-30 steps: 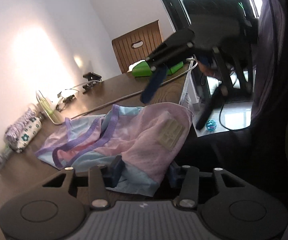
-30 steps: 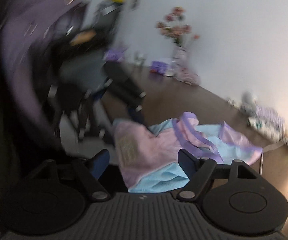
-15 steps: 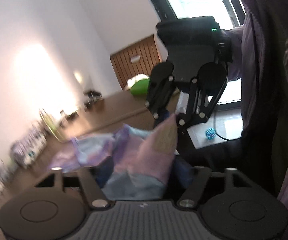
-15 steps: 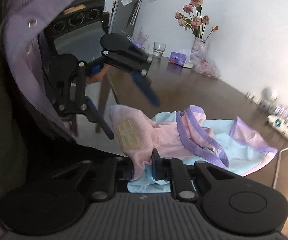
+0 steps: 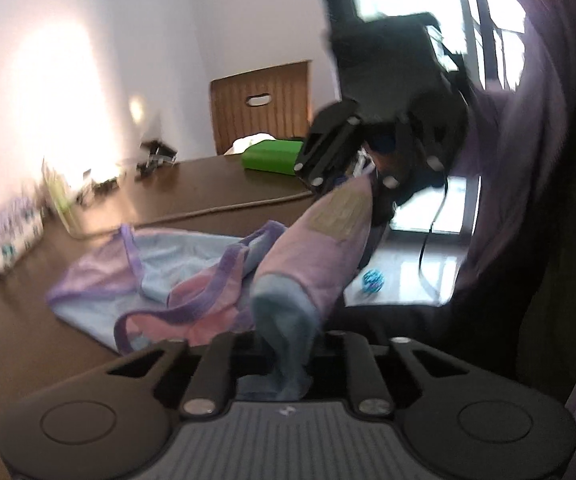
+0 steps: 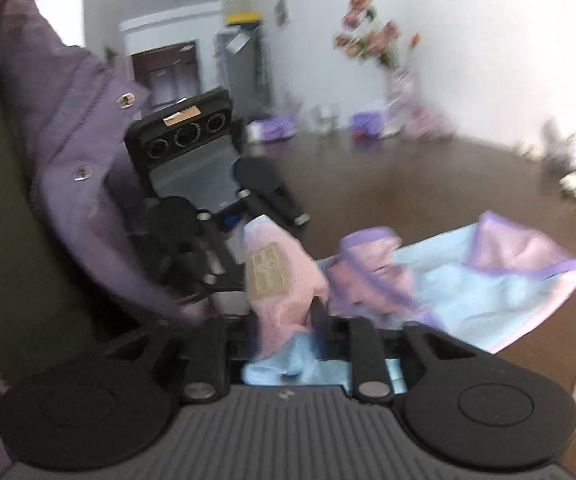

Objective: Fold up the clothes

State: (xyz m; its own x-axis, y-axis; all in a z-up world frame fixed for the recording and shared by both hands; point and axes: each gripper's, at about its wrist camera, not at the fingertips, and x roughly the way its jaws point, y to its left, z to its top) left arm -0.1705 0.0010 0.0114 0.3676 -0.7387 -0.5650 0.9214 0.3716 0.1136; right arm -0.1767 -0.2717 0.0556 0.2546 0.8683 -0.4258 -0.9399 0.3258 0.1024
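I had the left gripper [image 5: 284, 344] clamped on the near hem of the garment [image 5: 192, 264], a pink, light-blue and purple mesh top. The blue edge of the cloth ran straight down between its fingers [image 5: 216, 364], bunched into a narrow fold there. From that pinch the pink panel with its tan patch [image 5: 338, 210] rose up and away to the far right, where the right gripper [image 5: 352, 184] held the other corner lifted above the table edge.

Through the right wrist camera, my right gripper [image 6: 288, 332] was likewise closed on the garment [image 6: 488, 276]: pink mesh and a blue hem were squeezed between its fingers [image 6: 362, 352], spilling out on the near side. The patch [image 6: 268, 276] sat just beyond the fingertips, to the left. The left gripper [image 6: 248, 220] showed beyond it at the far left, holding the cloth's other corner.

The rest of the top lay spread on the dark wooden table [image 5: 216, 188], its purple-trimmed openings rumpled near the middle. A green box [image 5: 272, 157] sat at the table's far edge, and a vase of flowers [image 6: 384, 68] stood against the wall.
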